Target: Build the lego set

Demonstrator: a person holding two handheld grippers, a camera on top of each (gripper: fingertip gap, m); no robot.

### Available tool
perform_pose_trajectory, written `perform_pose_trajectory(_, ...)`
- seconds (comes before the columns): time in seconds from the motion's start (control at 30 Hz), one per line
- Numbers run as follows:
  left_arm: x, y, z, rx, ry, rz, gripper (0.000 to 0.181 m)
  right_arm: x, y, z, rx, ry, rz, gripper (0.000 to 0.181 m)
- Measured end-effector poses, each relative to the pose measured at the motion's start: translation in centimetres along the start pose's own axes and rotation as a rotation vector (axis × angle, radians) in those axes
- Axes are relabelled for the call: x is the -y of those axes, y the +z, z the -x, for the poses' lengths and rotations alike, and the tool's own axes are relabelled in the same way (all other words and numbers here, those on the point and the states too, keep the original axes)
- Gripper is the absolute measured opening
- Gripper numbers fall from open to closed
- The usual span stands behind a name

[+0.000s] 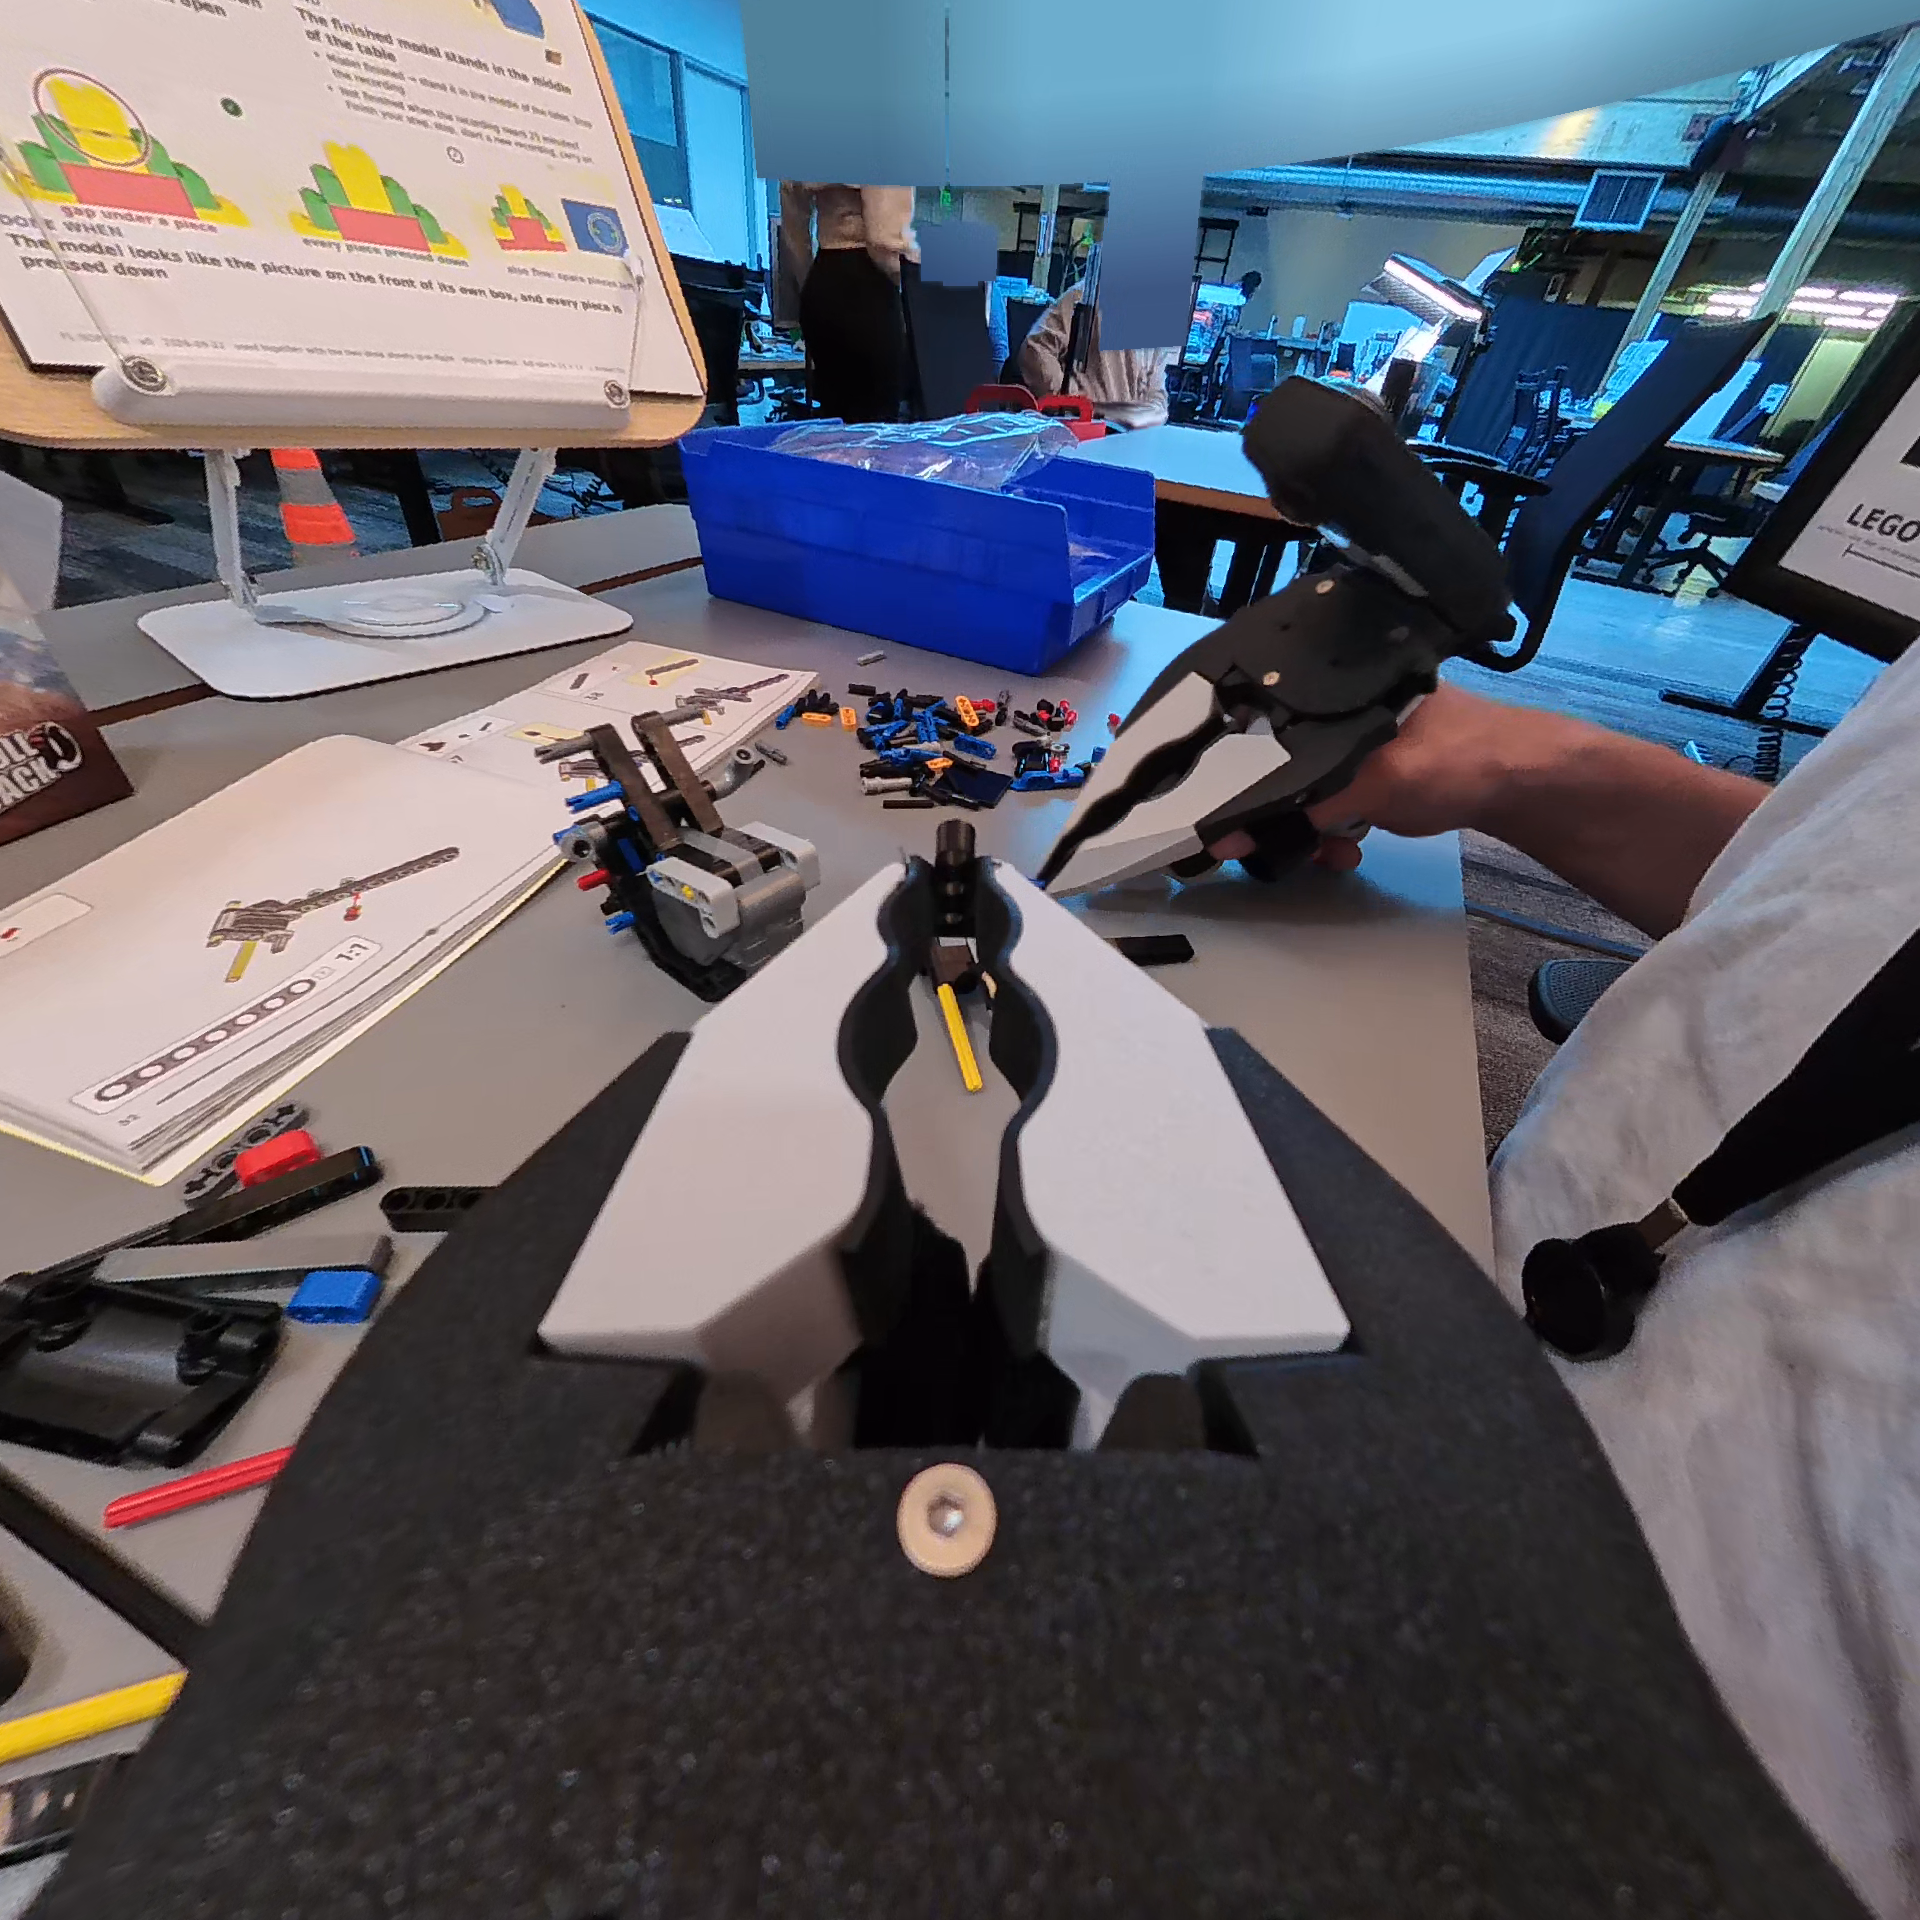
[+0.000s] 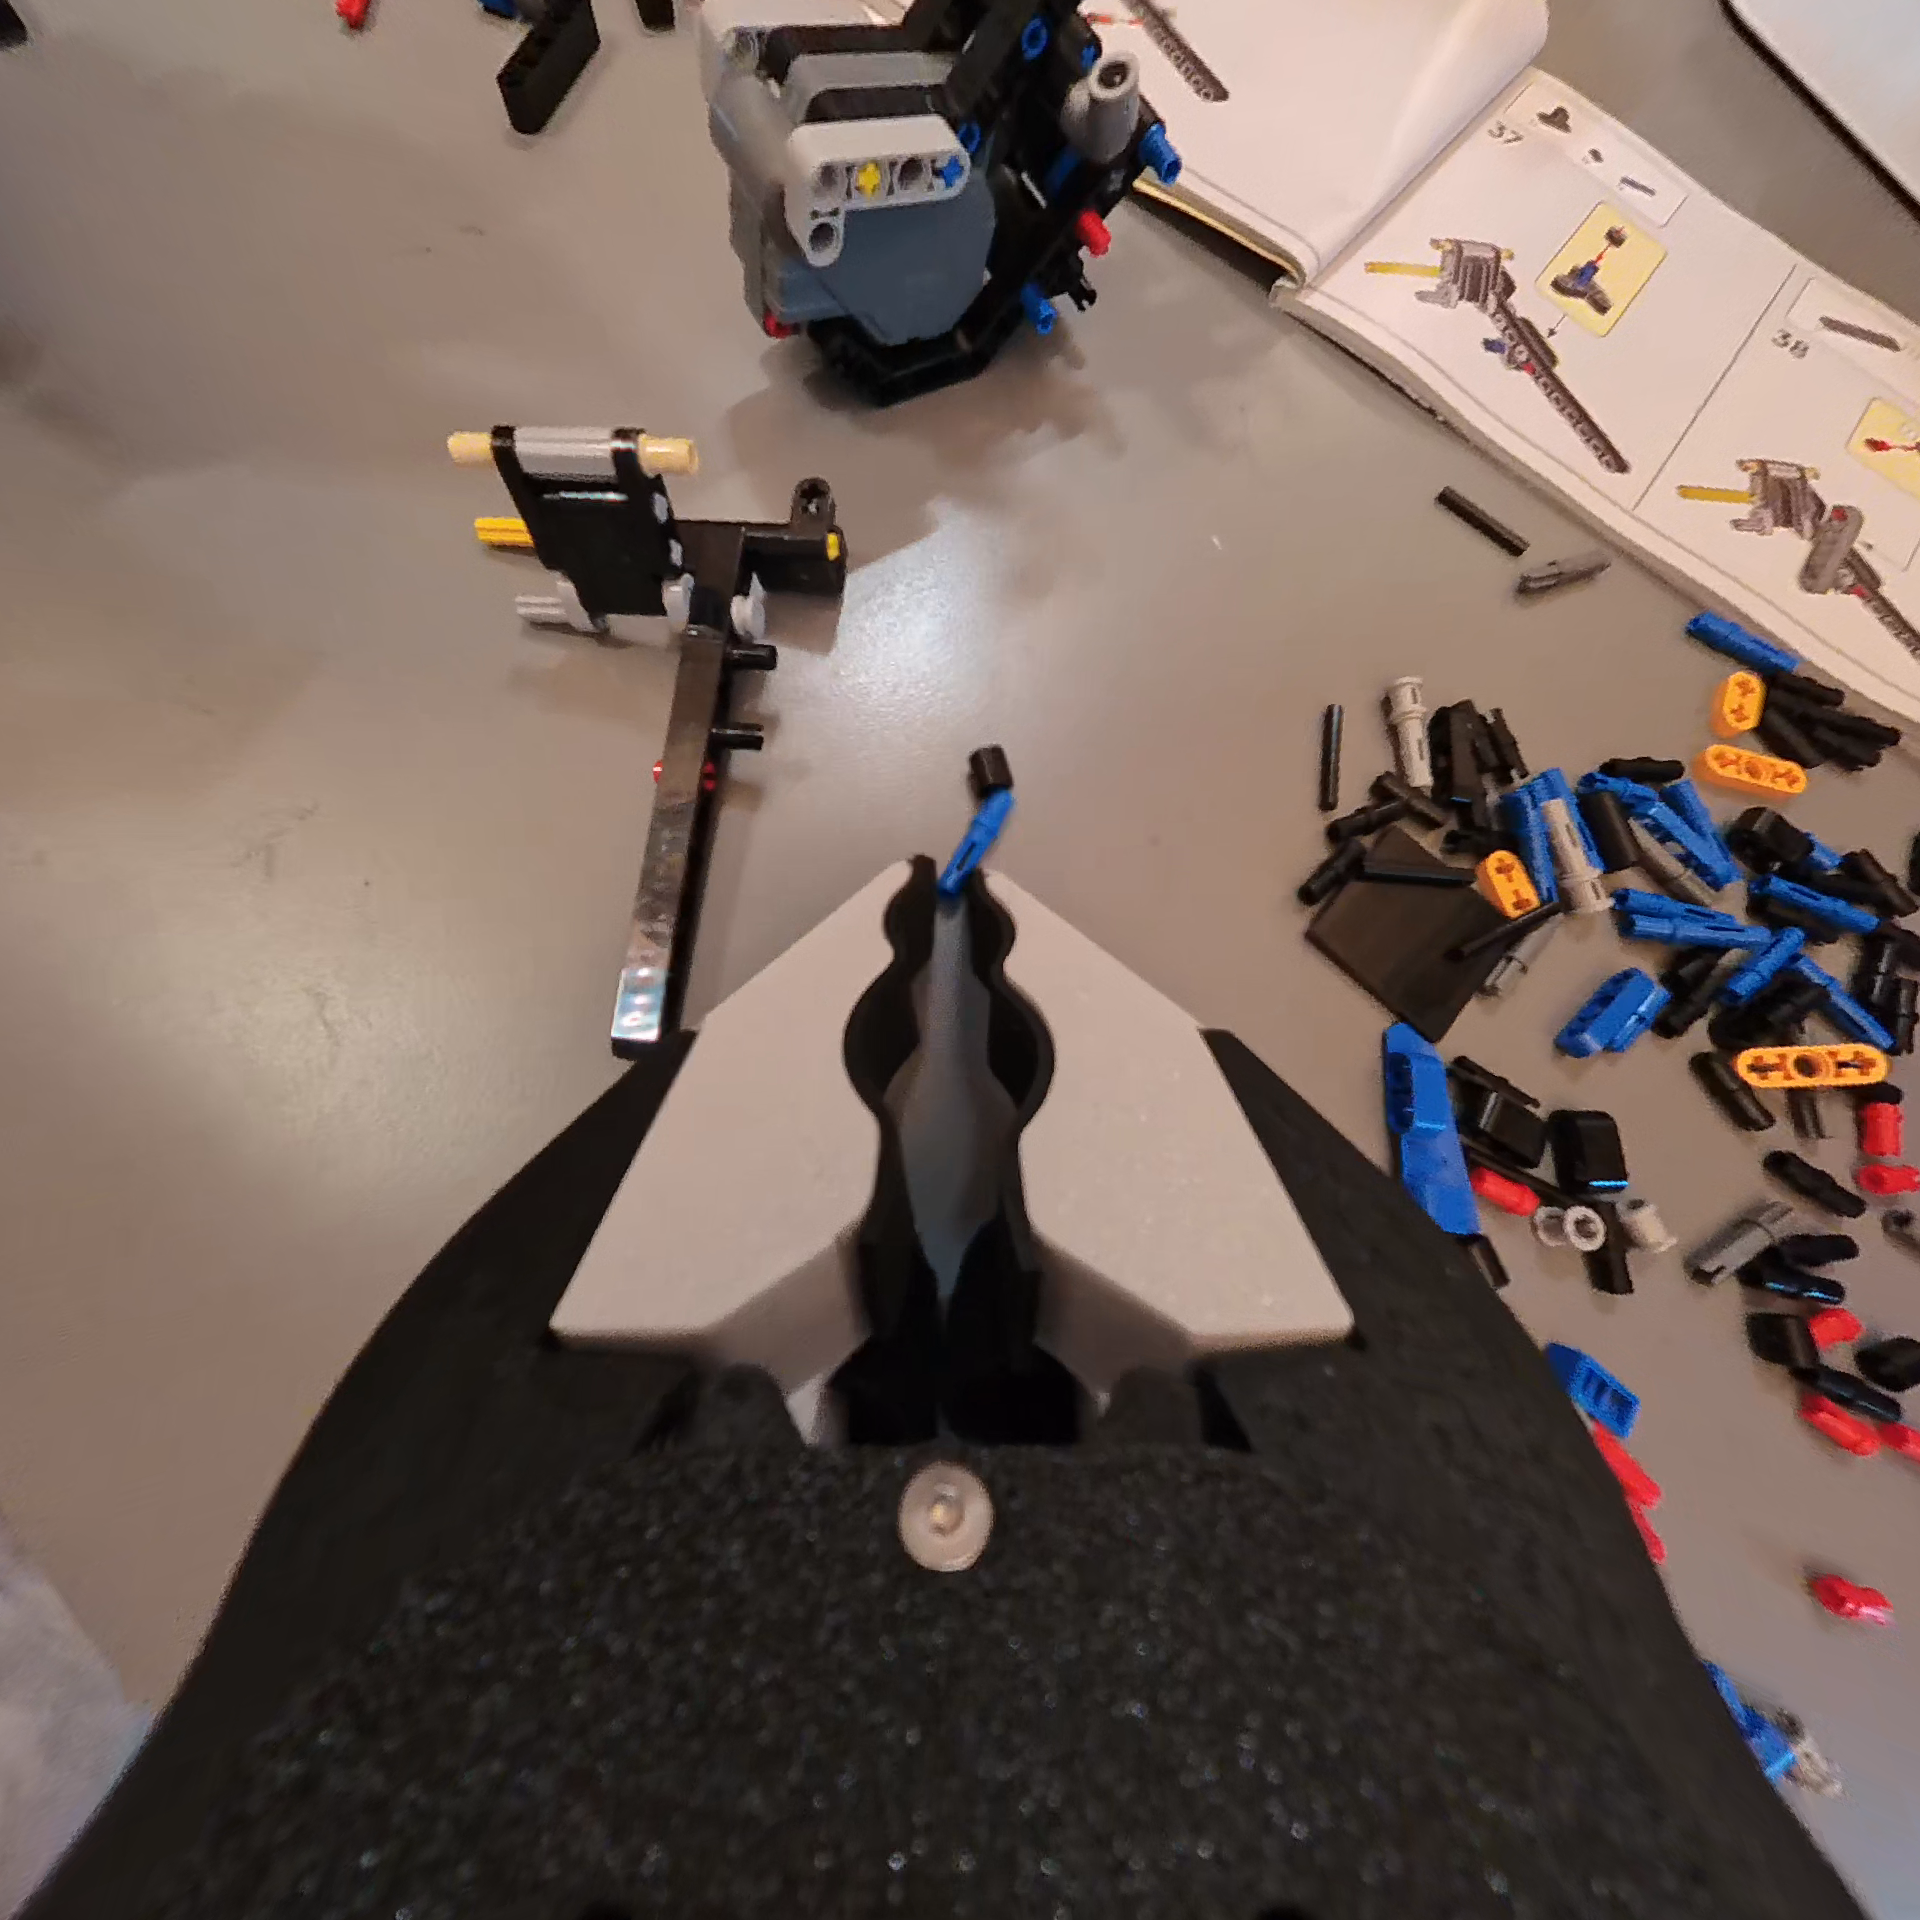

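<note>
My left gripper (image 1: 951,873) is shut on a small black holed piece (image 1: 952,894). A yellow axle (image 1: 958,1034) shows behind it in the gap between the fingers. My right gripper (image 2: 951,871) is shut on a blue pin (image 2: 975,831) with a black bush (image 2: 988,770) on its far end. It also shows in the left wrist view (image 1: 1049,878), its tip low at the table beside my left fingertips. A black beam assembly (image 2: 675,790) lies on the table to the left. The partly built grey and black model (image 1: 707,873) (image 2: 894,208) stands beyond it.
An open instruction booklet (image 1: 260,935) (image 2: 1558,312) lies left of the model. A pile of loose blue, black, orange and red parts (image 1: 935,748) (image 2: 1662,935) is at the right. A blue bin (image 1: 914,561) and a sheet stand (image 1: 384,623) are at the back. Black panels (image 1: 135,1351) and a red axle (image 1: 197,1496) lie near left. My right fingertips sit around 20 cm from my left ones.
</note>
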State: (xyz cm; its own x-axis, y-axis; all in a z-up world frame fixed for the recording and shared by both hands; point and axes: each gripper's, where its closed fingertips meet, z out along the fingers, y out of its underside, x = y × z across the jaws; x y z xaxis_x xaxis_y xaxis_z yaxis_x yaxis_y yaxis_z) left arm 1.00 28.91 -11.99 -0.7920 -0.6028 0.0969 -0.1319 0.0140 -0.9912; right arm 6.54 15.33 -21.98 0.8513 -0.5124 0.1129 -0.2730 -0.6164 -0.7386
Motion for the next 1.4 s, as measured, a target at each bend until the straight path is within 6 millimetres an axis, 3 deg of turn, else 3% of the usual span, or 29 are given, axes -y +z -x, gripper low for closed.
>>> perform_pose_trajectory(0.13,0.0,0.0,0.0,0.005,0.002,0.003,0.006,-0.4,-0.4,-0.3,-0.008,-0.08,0.047,0.003)
perform_pose_trajectory(0.27,0.0,0.0,0.2,0.011,-0.006,-0.002,0.005,-0.2,-3.3,-1.3,0.158,-0.22,0.215,0.003)
perform_pose_trajectory(0.47,0.3,-0.4,0.0,0.018,-0.009,-0.023,0.005,-4.2,-6.8,-4.2,0.414,-0.517,0.922,0.003)
perform_pose_trajectory(0.6,0.7,-1.2,0.1,0.034,-0.021,-0.06,0.005,-4.2,-8.7,-4.2,0.501,-0.635,1.241,0.003)
perform_pose_trajectory(0.77,0.9,-1.7,0.5,0.065,-0.02,-0.082,0.005,-2.6,-7.3,-4.2,0.46,-0.804,1.353,0.003)
perform_pose_trajectory(0.87,1.0,-1.8,0.5,0.07,-0.017,-0.085,0.005,-2.6,-6.8,-3.9,0.469,-0.828,1.397,0.003)
perform_pose_trajectory(1.4,0.9,-1.7,0.2,0.061,-0.003,-0.077,0.005,-3.1,-5.4,-4.8,0.41,-0.828,1.462,0.003)
